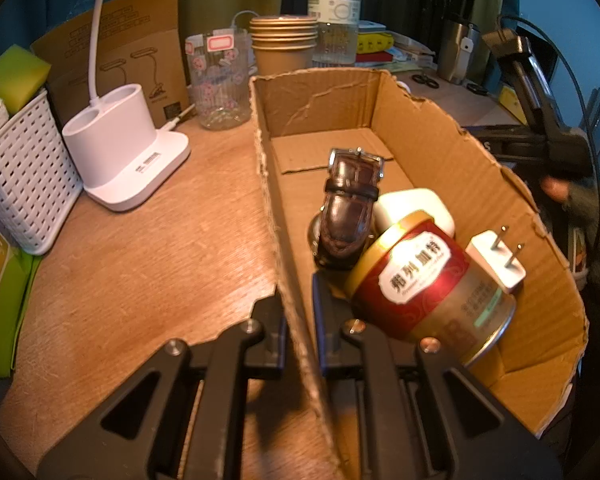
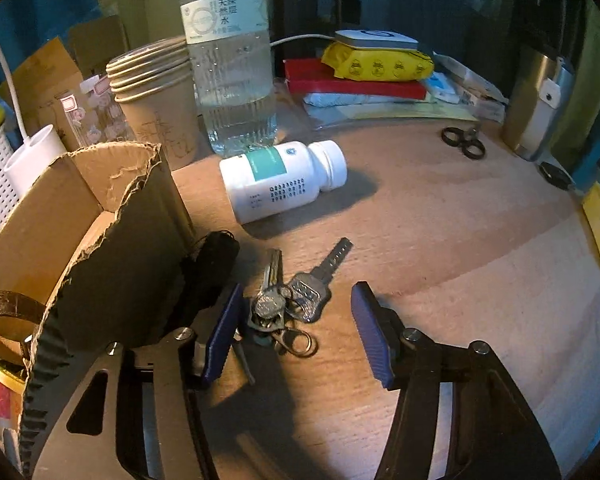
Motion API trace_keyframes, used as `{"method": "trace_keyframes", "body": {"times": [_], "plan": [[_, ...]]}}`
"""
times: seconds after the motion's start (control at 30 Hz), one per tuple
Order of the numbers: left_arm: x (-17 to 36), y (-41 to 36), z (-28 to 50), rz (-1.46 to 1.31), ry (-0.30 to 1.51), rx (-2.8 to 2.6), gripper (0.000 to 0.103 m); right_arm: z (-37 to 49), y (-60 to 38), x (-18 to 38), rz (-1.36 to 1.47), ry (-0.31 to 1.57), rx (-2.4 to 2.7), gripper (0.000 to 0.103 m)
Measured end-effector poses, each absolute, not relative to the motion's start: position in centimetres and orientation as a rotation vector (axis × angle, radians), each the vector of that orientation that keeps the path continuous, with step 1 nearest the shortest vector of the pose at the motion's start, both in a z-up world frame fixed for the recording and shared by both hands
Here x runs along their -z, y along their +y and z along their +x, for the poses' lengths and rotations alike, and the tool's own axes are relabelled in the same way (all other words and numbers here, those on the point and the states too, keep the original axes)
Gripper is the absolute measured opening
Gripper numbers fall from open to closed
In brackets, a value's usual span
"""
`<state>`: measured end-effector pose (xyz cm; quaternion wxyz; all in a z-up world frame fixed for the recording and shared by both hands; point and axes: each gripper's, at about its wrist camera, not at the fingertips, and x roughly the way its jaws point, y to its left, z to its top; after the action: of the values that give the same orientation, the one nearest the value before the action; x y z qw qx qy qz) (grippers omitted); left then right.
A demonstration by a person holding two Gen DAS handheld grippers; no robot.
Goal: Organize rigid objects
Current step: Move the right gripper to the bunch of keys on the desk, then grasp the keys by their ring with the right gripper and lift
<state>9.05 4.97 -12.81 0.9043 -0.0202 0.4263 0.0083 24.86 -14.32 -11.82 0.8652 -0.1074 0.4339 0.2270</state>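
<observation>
My left gripper (image 1: 298, 312) is shut on the left wall of an open cardboard box (image 1: 272, 216). Inside the box lie a brown leather watch (image 1: 350, 208), a red and gold tin (image 1: 428, 288), a white plug adapter (image 1: 498, 264) and a white charger (image 1: 412, 204). My right gripper (image 2: 296, 332) is open, low over the wooden table, with a bunch of keys (image 2: 292, 300) between its fingers. A white pill bottle (image 2: 280, 180) lies on its side beyond the keys. The box (image 2: 112, 240) stands to the left in the right wrist view.
A white lamp base (image 1: 120, 152), a white basket (image 1: 24, 176), a patterned glass (image 1: 220, 80), stacked paper cups (image 2: 156, 96) and a water bottle (image 2: 232, 68) stand behind the box. Scissors (image 2: 464, 140), a steel tumbler (image 2: 540, 100) and stacked books (image 2: 360, 80) are at the back right.
</observation>
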Motion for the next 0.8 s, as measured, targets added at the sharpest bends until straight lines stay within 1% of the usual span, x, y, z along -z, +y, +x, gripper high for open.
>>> {"method": "trace_keyframes", "body": {"times": [0.07, 0.13, 0.17, 0.2, 0.3, 0.33, 0.37, 0.7, 0.73, 0.8], "plan": [[12.8, 5.0, 9.1, -0.042, 0.881, -0.017, 0.011, 24.7, -14.3, 11.7, -0.215, 0.908, -0.488, 0.04], [12.8, 5.0, 9.1, -0.042, 0.881, -0.017, 0.011, 24.6, -14.2, 11.7, -0.213, 0.907, -0.495, 0.035], [12.8, 5.0, 9.1, -0.042, 0.881, -0.017, 0.011, 24.6, -14.2, 11.7, -0.209, 0.909, -0.5, 0.03], [12.8, 5.0, 9.1, -0.042, 0.881, -0.017, 0.011, 24.6, -14.2, 11.7, -0.203, 0.909, -0.507, 0.027], [12.8, 5.0, 9.1, -0.042, 0.881, -0.017, 0.011, 24.4, -14.3, 11.6, -0.203, 0.906, -0.509, 0.024], [12.8, 5.0, 9.1, -0.042, 0.881, -0.017, 0.011, 24.4, -14.3, 11.6, -0.199, 0.906, -0.508, 0.018], [12.8, 5.0, 9.1, -0.042, 0.881, -0.017, 0.011, 24.4, -14.3, 11.6, -0.194, 0.903, -0.508, 0.014], [12.8, 5.0, 9.1, -0.042, 0.881, -0.017, 0.011, 24.0, -15.5, 10.8, -0.145, 0.869, -0.503, 0.012], [12.8, 5.0, 9.1, -0.042, 0.881, -0.017, 0.011, 23.9, -15.7, 10.7, -0.142, 0.867, -0.502, 0.007], [12.8, 5.0, 9.1, -0.042, 0.881, -0.017, 0.011, 23.8, -16.1, 10.4, -0.135, 0.855, -0.495, 0.007]]}}
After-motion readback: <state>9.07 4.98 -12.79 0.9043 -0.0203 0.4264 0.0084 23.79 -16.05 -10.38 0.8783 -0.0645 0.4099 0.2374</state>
